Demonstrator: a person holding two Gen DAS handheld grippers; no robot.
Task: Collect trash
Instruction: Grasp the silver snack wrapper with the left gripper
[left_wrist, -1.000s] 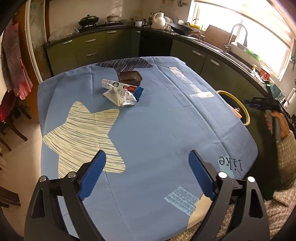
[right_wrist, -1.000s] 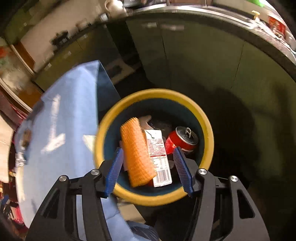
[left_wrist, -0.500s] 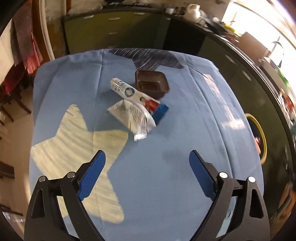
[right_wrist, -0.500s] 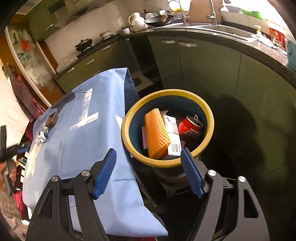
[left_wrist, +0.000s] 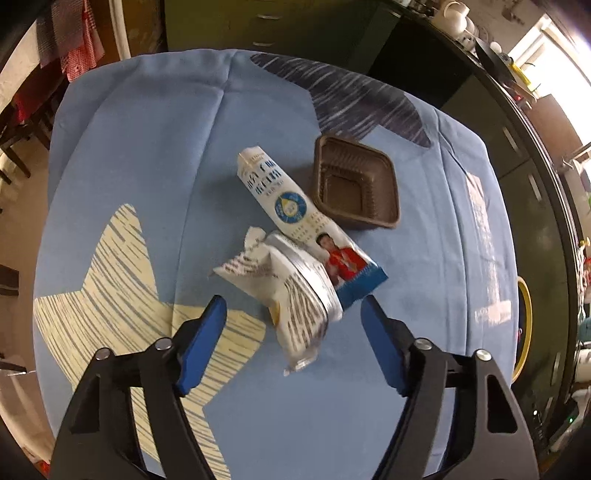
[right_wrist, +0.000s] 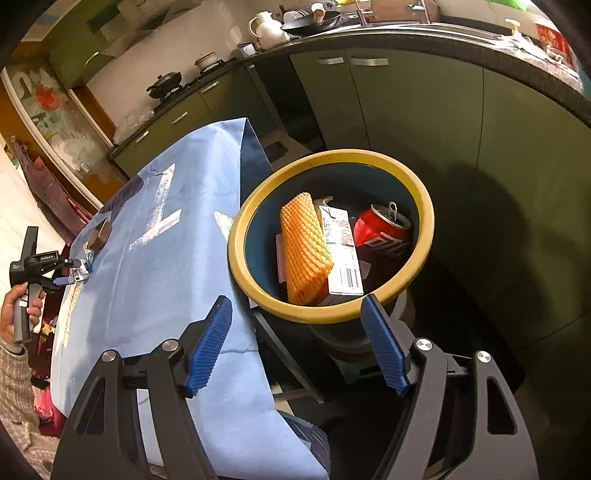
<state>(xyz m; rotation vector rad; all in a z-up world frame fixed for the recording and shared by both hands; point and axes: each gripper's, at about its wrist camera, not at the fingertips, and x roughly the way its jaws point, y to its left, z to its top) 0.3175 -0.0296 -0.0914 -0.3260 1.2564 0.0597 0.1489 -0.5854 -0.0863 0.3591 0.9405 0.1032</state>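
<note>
A crumpled white and silver wrapper (left_wrist: 288, 295) lies on the blue tablecloth (left_wrist: 147, 155). It partly covers a flattened white and blue carton (left_wrist: 291, 206), and a brown plastic tray (left_wrist: 356, 184) sits just beyond. My left gripper (left_wrist: 291, 332) points down over the wrapper. Its jaws are closing, the wrapper's near end is between the fingertips, and the pads do not touch it. My right gripper (right_wrist: 297, 332) hangs open and empty before the yellow-rimmed bin (right_wrist: 236, 258). The bin holds an orange foam net (right_wrist: 303, 247), a white carton (right_wrist: 341, 254) and a red can (right_wrist: 384, 236).
The bin stands off the table's right edge, against dark green cabinets (right_wrist: 406, 110). In the right wrist view a hand (right_wrist: 22, 306) holds the left gripper (right_wrist: 70, 273) at the table's far side. A counter with pots and a sink runs behind.
My left gripper moved in over the trash pile and its jaws narrowed around the wrapper. My right gripper drew back from above the bin and its jaws widened.
</note>
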